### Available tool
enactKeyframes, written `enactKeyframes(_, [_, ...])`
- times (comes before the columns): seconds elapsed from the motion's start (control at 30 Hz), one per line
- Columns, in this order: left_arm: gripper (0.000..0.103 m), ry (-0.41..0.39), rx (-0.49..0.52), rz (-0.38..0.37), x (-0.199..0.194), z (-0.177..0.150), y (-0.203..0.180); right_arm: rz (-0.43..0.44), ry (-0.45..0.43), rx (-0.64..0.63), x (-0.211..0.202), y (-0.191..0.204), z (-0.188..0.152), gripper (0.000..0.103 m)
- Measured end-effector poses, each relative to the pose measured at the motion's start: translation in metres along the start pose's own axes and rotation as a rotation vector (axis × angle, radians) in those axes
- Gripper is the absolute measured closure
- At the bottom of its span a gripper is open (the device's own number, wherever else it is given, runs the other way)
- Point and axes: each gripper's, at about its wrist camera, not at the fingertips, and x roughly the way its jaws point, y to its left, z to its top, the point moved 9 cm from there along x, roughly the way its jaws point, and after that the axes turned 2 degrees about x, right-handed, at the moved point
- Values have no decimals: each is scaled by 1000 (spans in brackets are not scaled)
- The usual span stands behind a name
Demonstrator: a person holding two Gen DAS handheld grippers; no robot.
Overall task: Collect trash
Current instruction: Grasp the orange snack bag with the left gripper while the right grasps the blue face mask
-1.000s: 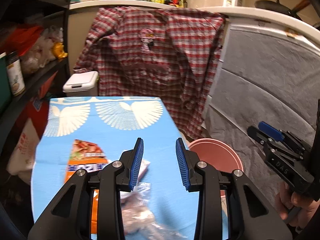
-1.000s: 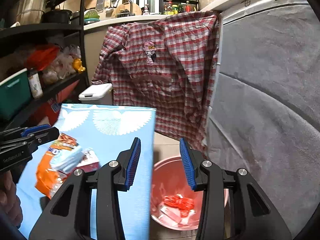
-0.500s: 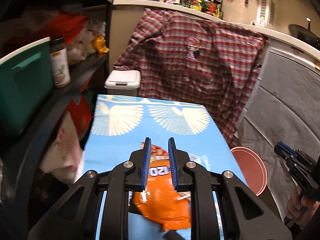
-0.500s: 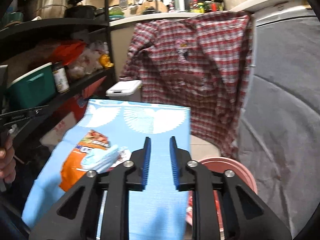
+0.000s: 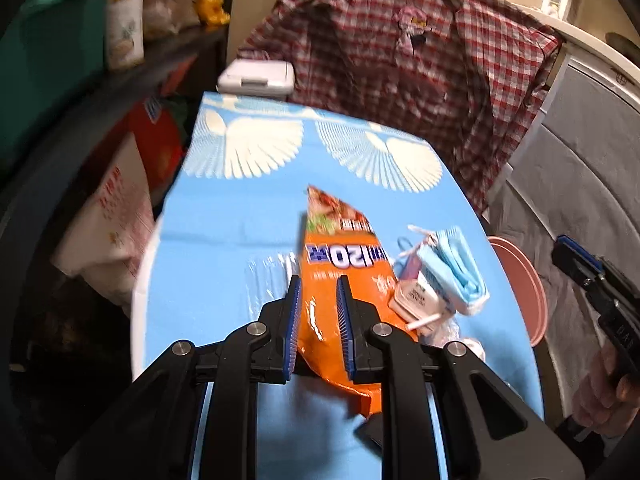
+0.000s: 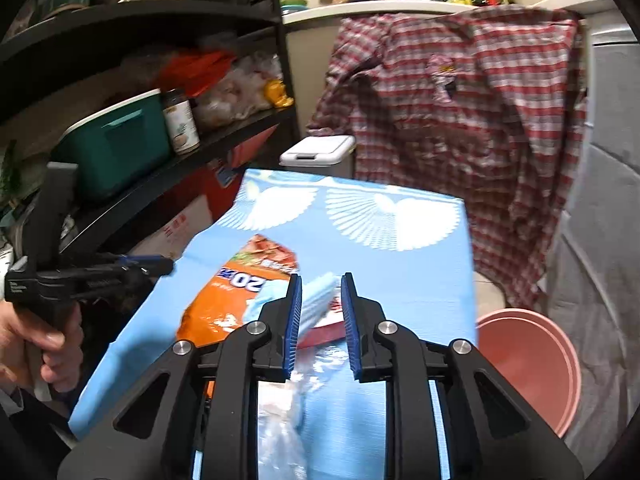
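Observation:
An orange snack bag [image 5: 340, 276] lies on the blue table [image 5: 240, 220], with a folded blue face mask [image 5: 456, 268], a small white wrapper [image 5: 416, 296] and clear plastic [image 5: 460, 332] beside it. My left gripper [image 5: 318, 292] hovers over the bag's near end, jaws a little apart and empty. My right gripper [image 6: 319, 298] hovers over the mask [image 6: 316, 304], jaws a little apart and empty. Clear plastic [image 6: 280, 408] lies under it. A pink bucket [image 6: 528, 360] stands on the floor to the right of the table.
A dark shelf rack [image 6: 160, 120] with a green bin [image 6: 116, 144] and a jar runs along the left. A white lidded bin [image 5: 256, 76] stands behind the table. A plaid shirt [image 5: 400, 60] hangs at the back. A grey cover [image 6: 600, 240] is on the right.
Both grippers went from wide open to narrow a second ago. Both have since tilted down toward the trash on the table, and their jaws have widened slightly.

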Motion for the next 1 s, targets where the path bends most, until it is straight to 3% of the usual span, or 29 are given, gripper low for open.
enactKeyframes(0.27, [84, 95, 15, 15, 25, -22, 5, 23, 75, -47, 32, 16, -14, 61])
enactKeyframes(0.43, [65, 125, 7, 13, 33, -27, 9, 39, 105, -65, 45, 25, -18, 53])
enactKeyframes(0.57, [63, 175, -5, 11, 43, -37, 13, 43, 135, -94, 55, 32, -24, 49])
enactKeyframes(0.8, [63, 234, -30, -53, 58, -51, 9, -1, 200, -123, 73, 28, -38, 49])
enactKeyframes(0.87, [65, 242, -36, -73, 59, -52, 7, -1, 207, -125, 74, 27, -39, 58])
enactKeyframes(1.0, [79, 238, -35, -90, 57, -51, 1, 4, 211, -131, 71, 25, -41, 68])
